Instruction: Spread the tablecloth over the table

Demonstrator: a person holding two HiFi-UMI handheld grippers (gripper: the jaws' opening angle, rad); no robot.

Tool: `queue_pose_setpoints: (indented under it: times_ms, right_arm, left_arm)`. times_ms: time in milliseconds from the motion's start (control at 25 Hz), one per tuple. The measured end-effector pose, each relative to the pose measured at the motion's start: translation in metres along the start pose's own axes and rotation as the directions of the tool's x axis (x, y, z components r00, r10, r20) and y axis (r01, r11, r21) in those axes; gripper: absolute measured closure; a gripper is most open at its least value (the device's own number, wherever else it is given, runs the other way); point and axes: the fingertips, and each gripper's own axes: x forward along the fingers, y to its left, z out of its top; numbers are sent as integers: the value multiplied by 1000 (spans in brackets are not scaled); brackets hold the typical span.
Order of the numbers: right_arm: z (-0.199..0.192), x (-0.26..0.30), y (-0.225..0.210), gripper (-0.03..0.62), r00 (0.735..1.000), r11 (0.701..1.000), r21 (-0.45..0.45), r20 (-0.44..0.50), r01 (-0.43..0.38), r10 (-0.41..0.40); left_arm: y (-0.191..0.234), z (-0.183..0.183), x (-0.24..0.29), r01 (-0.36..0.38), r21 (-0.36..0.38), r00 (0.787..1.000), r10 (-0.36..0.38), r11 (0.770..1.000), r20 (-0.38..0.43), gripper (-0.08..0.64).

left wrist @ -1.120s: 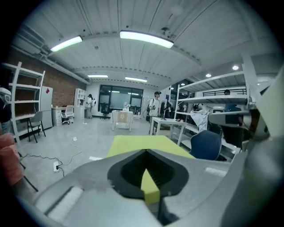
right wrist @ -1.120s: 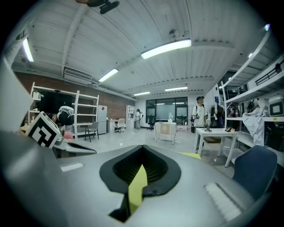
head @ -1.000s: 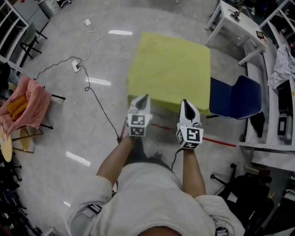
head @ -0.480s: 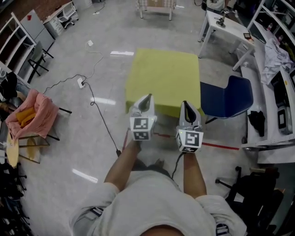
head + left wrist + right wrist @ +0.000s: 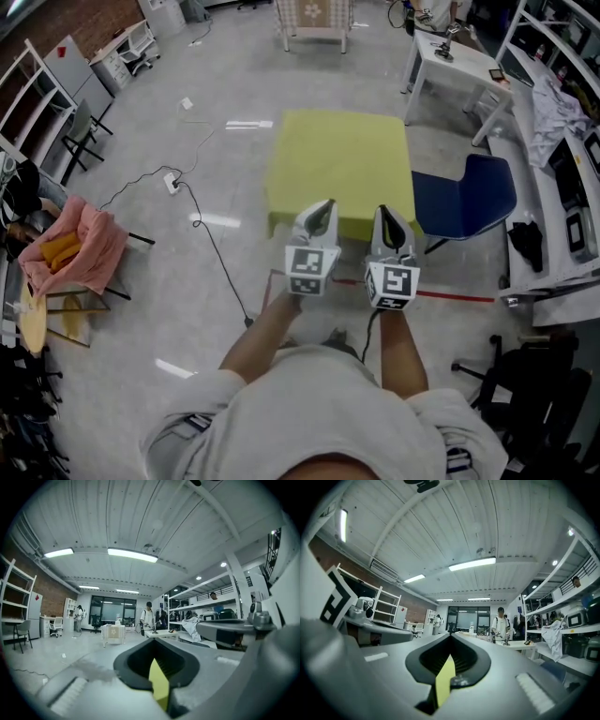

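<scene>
A yellow-green tablecloth (image 5: 339, 169) covers the square table ahead of me, and its near edge hangs down on my side. My left gripper (image 5: 325, 208) and right gripper (image 5: 388, 214) are side by side at that near edge, both pointing level towards the table. In the left gripper view the left gripper (image 5: 153, 641) is shut on a thin strip of the tablecloth (image 5: 159, 684). In the right gripper view the right gripper (image 5: 451, 637) likewise pinches a fold of the tablecloth (image 5: 445, 679).
A blue chair (image 5: 464, 197) stands just right of the table, with a white desk (image 5: 459, 56) behind it. A cable and power strip (image 5: 173, 181) lie on the floor to the left. A chair draped in pink cloth (image 5: 80, 248) stands far left. People stand far off in the room.
Both grippers have risen together, still shut on the cloth's near edge. The head view has lifted, and more of the room beyond the table shows.
</scene>
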Motion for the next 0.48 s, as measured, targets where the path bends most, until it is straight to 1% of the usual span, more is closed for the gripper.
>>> queue_pose_setpoints:
  times_ms: [80, 200, 360, 480]
  right_arm:
    - [10, -2, 10, 586, 1000, 1000, -18, 13, 7, -7]
    - [20, -4, 16, 586, 999, 1000, -28, 33, 12, -11]
    - [21, -11, 8, 586, 998, 998, -27, 32, 54, -53]
    - [19, -14, 5, 586, 997, 997, -33, 19, 75, -74]
  left_arm:
    - [4, 7, -6, 11, 14, 1000, -11, 1000, 18, 540]
    - [4, 14, -8, 29, 5, 999, -29, 1000, 40, 540]
    - [-8, 13, -9, 72, 29, 996, -74, 997, 53, 540]
    - [-12, 10, -7, 91, 36, 995, -92, 995, 45, 540]
